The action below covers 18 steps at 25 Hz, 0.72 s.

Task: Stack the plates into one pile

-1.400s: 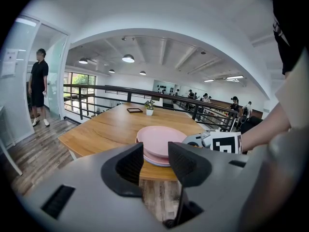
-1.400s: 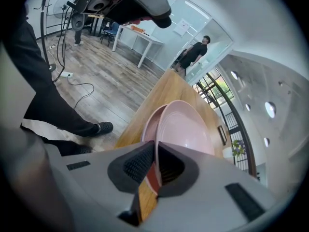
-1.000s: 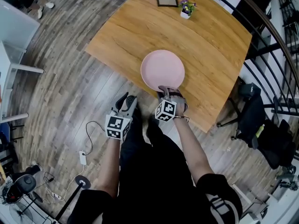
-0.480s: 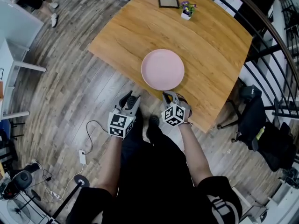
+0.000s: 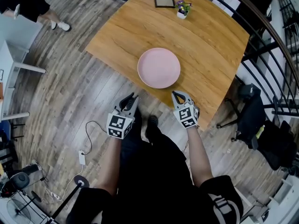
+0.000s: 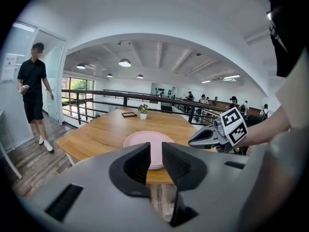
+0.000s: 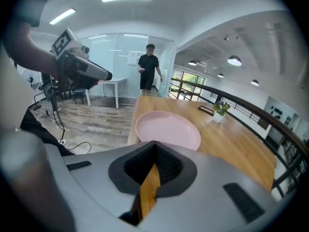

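A pile of pink plates [image 5: 159, 68] sits near the front edge of the wooden table [image 5: 210, 41], and it also shows in the left gripper view [image 6: 140, 137] and the right gripper view [image 7: 166, 127]. My right gripper [image 5: 175, 94] hovers at the table's near edge, just short of the plates, shut and empty [image 7: 154, 144]. My left gripper [image 5: 132, 98] hangs over the floor to the left of it. Its jaws [image 6: 155, 151] have just been closing. A narrow gap is left and nothing is between them.
A small picture frame [image 5: 164, 2] and a potted plant [image 5: 182, 9] stand at the table's far side. A black railing [image 5: 261, 27] runs along the right, with a dark chair [image 5: 254, 111] below it. A person [image 6: 34, 88] walks at the far left by a white desk [image 5: 14, 64].
My right gripper has drawn back from the plate's near rim, rolled and closed empty. The left gripper's jaws have narrowed. The person at the top left has walked on.
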Each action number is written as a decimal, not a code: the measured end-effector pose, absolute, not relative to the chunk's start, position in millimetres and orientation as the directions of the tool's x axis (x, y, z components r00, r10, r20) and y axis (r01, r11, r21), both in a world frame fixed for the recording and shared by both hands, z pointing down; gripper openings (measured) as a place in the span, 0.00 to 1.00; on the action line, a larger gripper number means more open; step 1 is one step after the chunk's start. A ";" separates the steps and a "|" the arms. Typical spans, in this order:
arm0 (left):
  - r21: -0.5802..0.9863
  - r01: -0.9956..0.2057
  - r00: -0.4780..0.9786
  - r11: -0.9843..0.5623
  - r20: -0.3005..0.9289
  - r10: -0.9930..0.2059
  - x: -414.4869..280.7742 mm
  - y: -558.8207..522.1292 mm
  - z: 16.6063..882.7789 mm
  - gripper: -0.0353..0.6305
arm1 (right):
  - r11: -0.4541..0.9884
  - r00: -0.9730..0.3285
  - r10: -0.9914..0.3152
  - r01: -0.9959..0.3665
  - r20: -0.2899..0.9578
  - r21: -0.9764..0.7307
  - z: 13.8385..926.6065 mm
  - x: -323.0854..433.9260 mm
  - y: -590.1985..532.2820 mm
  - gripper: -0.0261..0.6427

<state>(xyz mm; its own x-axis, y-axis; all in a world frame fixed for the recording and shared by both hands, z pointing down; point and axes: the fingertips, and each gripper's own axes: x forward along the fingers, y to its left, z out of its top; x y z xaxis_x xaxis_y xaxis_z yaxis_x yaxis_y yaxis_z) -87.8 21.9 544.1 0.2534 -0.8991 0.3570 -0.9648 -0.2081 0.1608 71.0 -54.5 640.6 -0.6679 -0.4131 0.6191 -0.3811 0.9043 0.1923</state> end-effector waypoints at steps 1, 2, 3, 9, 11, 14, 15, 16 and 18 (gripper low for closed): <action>0.162 -0.964 0.257 -0.212 0.356 -0.899 -86.0 23.6 543.7 0.18 | 0.903 -0.680 -0.414 -0.391 0.605 0.179 637.7 73.0 -54.0 0.05; 0.164 -0.962 0.262 -0.216 0.352 -0.899 -84.3 25.3 543.3 0.16 | 0.901 -0.691 -0.416 -0.398 0.591 0.169 635.1 74.6 -53.0 0.05; 0.165 -0.961 0.267 -0.221 0.349 -0.899 -82.8 26.8 542.7 0.15 | 0.900 -0.700 -0.419 -0.404 0.578 0.162 632.7 76.1 -52.0 0.05; 0.143 -0.964 0.262 -0.225 0.340 -0.903 -83.2 25.1 535.9 0.11 | 0.893 -0.720 -0.427 -0.432 0.546 0.129 629.7 81.8 -49.6 0.05; 0.138 -0.964 0.262 -0.228 0.340 -0.903 -81.8 25.2 534.9 0.10 | 0.894 -0.727 -0.425 -0.431 0.539 0.123 627.4 81.2 -50.4 0.05; 0.145 -0.962 0.267 -0.230 0.345 -0.900 -79.9 27.5 530.7 0.09 | 0.896 -0.738 -0.422 -0.429 0.527 0.117 621.2 79.3 -50.6 0.05; 0.148 -0.962 0.268 -0.229 0.342 -0.901 -81.0 27.9 529.4 0.09 | 0.896 -0.740 -0.422 -0.427 0.524 0.119 619.3 78.1 -50.3 0.05; 0.151 -0.962 0.266 -0.227 0.339 -0.902 -82.8 28.3 528.3 0.09 | 0.897 -0.741 -0.422 -0.425 0.522 0.122 617.9 76.6 -50.1 0.05; 0.150 -0.964 0.259 -0.220 0.333 -0.907 -87.2 28.6 526.1 0.09 | 0.897 -0.743 -0.423 -0.424 0.518 0.125 617.1 73.7 -51.0 0.05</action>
<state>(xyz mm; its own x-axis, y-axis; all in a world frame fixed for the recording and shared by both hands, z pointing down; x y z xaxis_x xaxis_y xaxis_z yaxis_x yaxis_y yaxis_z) -87.2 28.6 526.1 0.2594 -0.9066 0.3329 -0.9637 -0.2205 0.1505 73.7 -51.0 617.1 -0.7432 -0.4234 0.5180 -0.4242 0.8970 0.1246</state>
